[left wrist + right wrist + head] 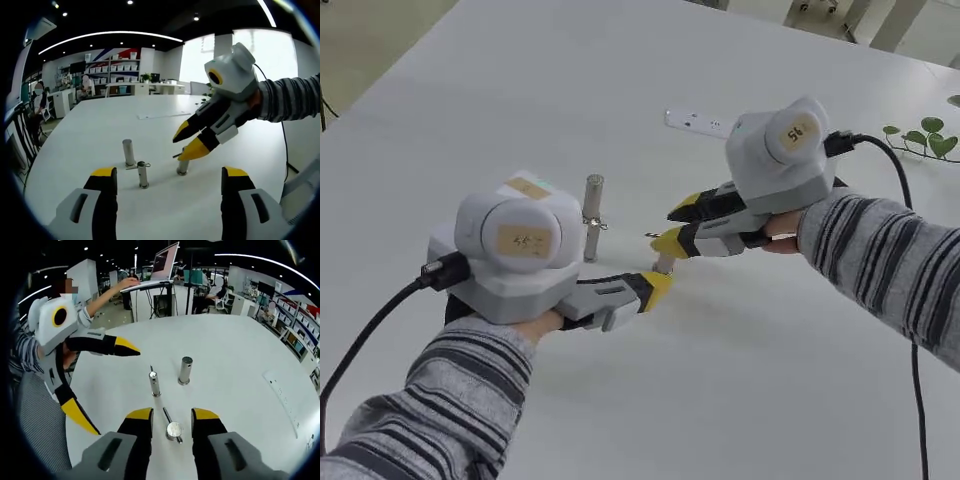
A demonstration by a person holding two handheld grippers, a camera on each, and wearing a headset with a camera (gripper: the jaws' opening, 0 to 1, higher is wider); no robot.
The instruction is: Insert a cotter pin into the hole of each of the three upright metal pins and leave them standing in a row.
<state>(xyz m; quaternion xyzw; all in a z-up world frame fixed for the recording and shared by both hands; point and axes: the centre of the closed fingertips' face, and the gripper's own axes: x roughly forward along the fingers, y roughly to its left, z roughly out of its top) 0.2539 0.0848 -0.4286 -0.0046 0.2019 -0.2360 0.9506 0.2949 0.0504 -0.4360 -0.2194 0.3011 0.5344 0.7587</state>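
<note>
Big white table (520, 90). At 7 o'clock of the work is the left gripper (169, 172), jaws spread wide, holding nothing. At 2 o'clock is the right gripper (172, 416), jaws narrowly apart, one on each side of the near pin (174, 430), no visible contact. A power strip (698, 122) lies at 12, well apart. The middle pin (143, 176) stands upright at 10 o'clock from the near pin, with a cotter pin (145, 164) through its top. The far pin (129, 151) stands upright just beside it. A second cotter pin (165, 413) sits at the near pin's head; cannot tell if it is seated.
</note>
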